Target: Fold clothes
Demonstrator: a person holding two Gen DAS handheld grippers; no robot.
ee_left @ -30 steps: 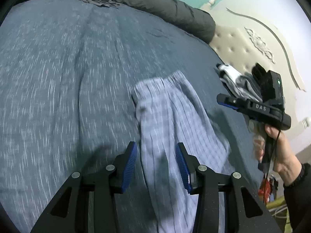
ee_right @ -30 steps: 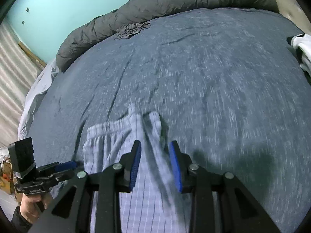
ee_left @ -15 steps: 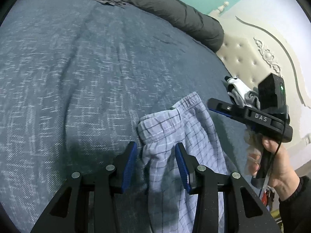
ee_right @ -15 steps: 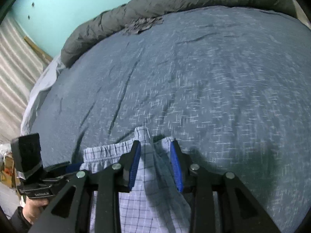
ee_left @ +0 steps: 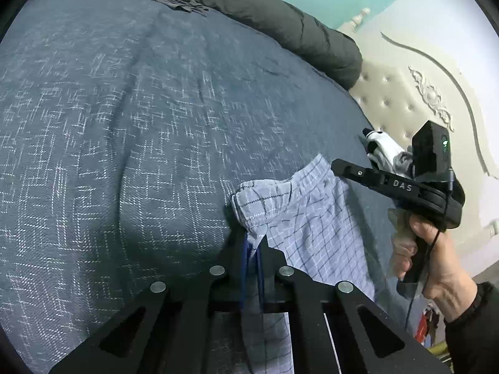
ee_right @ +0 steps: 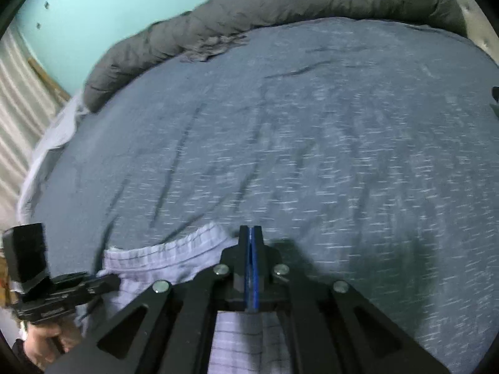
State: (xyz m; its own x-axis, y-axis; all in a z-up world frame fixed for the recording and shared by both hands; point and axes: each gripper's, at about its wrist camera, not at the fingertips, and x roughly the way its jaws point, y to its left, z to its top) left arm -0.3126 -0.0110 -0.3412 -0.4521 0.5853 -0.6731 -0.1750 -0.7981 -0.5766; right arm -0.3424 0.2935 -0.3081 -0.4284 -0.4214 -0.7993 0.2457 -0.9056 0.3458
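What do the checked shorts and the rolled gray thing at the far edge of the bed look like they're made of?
The checked shorts: thin, matte woven fabric, likely cotton, judging by the fine printed grid, soft creases and gathered elastic waistband. The rolled gray duvet: puffy, padded cloth with a faint sheen, probably a synthetic shell over filling; its bulging quilted segments suggest this.

Checked shorts on my bed, waistband bunched.

The pale blue shorts (ee_left: pixel 312 218) with thin dark check lines lie on my blue-grey bedspread (ee_left: pixel 124 124), elastic waistband rumpled and lifted at one corner, the cloth creased and trailing back beneath my view.
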